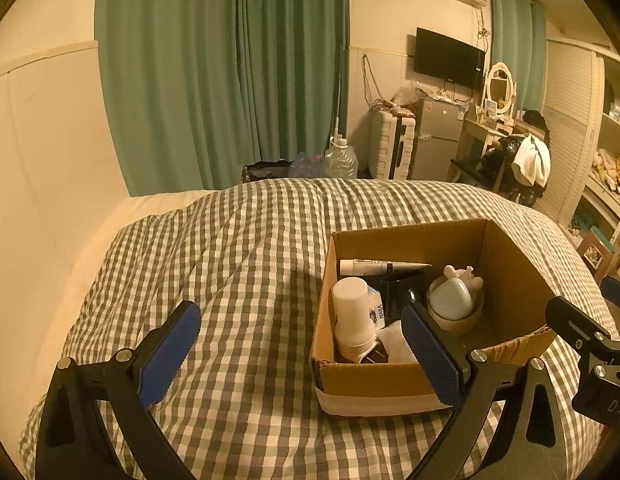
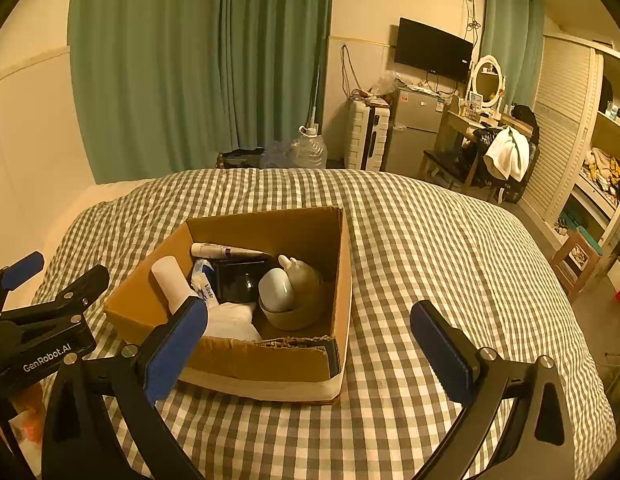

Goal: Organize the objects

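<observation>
- left wrist view: the left gripper point(image 1: 300, 354) hangs over the checked bed cover point(image 1: 238, 264), its jaws spread wide and holding nothing.
- its right finger point(image 1: 432, 356) overlaps the near wall of the cardboard box point(image 1: 370, 378), which sits on the bed to the right of centre.
- inside the box, a white bottle point(image 1: 350, 316) leans at the left side, a white tube point(image 1: 380, 267) lies along the far wall, and a black container point(image 1: 398, 288) sits between them.
- a pale blue case point(image 1: 450, 300) rests in a round bowl point(image 1: 456, 322) on the right side, with a small white figure point(image 1: 466, 274) just behind it.
- a white cloth point(image 1: 396, 346) lies near the front wall.
- part of the right gripper point(image 1: 590, 344) shows at the right edge.
- right wrist view: the right gripper point(image 2: 308, 342) has its jaws spread wide and empty; its left finger point(image 2: 176, 342) overlaps the box's point(image 2: 270, 360) near left corner, its right finger point(image 2: 440, 350) is over bare cover.
- the box holds the same bottle point(image 2: 172, 280), tube point(image 2: 222, 251), black container point(image 2: 240, 280), blue case point(image 2: 276, 290), bowl point(image 2: 290, 318) and cloth point(image 2: 230, 320).
- the left gripper point(image 2: 38, 304) appears at the left edge, beside the box.
</observation>
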